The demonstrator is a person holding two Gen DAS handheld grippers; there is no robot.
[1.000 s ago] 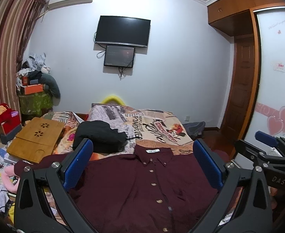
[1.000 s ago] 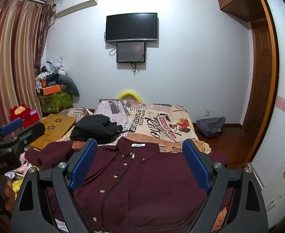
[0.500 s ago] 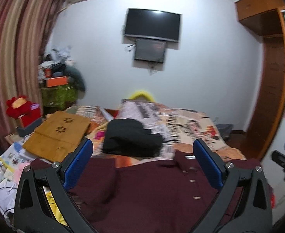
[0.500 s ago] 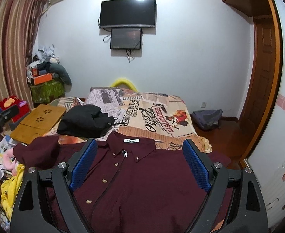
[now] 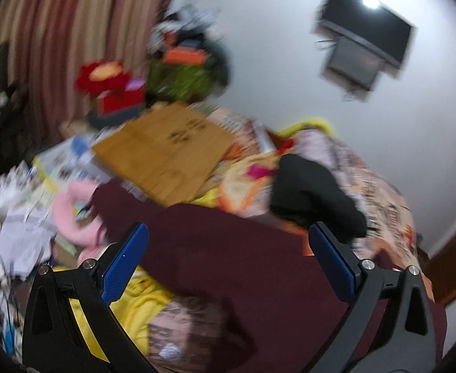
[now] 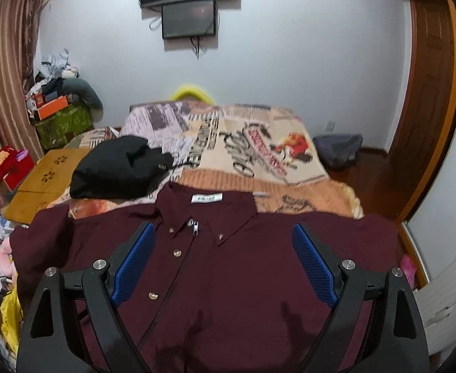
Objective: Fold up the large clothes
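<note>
both tongs stand wide open and hold nothing. left gripper (image 5: 228, 258), blurred with motion, has swung off the shirt's middle in the last second and now looks out over the maroon shirt (image 6: 228, 267)'s left sleeve (image 5: 125, 205), which trails off the bed edge toward the wooden lap desk (image 5: 169, 149) and floor clutter. right gripper (image 6: 225, 261) has tipped lower over the buttoned front, below the collar (image 6: 206, 208). the shirt lies flat, face up, on the printed bedspread (image 6: 259, 146), the black garment (image 6: 119, 168) just beyond it. likely the sleeve fold comes first.
</note>
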